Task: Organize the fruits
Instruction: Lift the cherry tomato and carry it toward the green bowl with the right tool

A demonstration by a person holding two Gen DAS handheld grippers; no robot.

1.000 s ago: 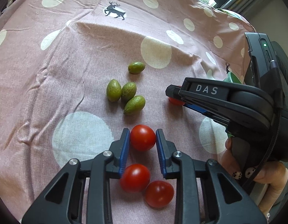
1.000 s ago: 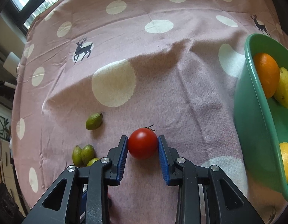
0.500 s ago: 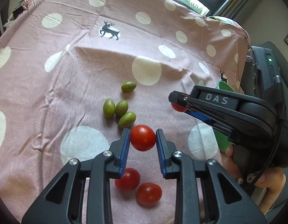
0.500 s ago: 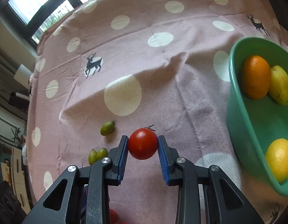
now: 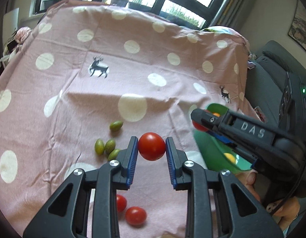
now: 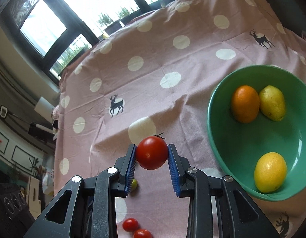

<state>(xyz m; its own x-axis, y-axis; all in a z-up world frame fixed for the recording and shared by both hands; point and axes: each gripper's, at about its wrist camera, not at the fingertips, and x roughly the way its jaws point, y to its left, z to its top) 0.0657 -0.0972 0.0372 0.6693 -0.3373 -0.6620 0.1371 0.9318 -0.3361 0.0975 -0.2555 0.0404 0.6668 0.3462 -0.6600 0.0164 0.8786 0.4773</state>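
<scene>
The left hand-held gripper (image 5: 151,148) squeezes one tomato (image 5: 151,146), and the right hand-held gripper (image 6: 152,154) squeezes another tomato (image 6: 152,152), both up above the spotted cloth (image 5: 73,99). If either squeeze is too soft, a round tomato could slip and miss the green bowl (image 6: 222,138).

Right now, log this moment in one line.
left gripper: holds tomato | right gripper: holds stemmed tomato | bowl: three fruits

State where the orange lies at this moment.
In the right wrist view, the orange lies inside the green bowl at the right, touching a yellow pear on its right; a lemon sits nearer the camera.
</scene>
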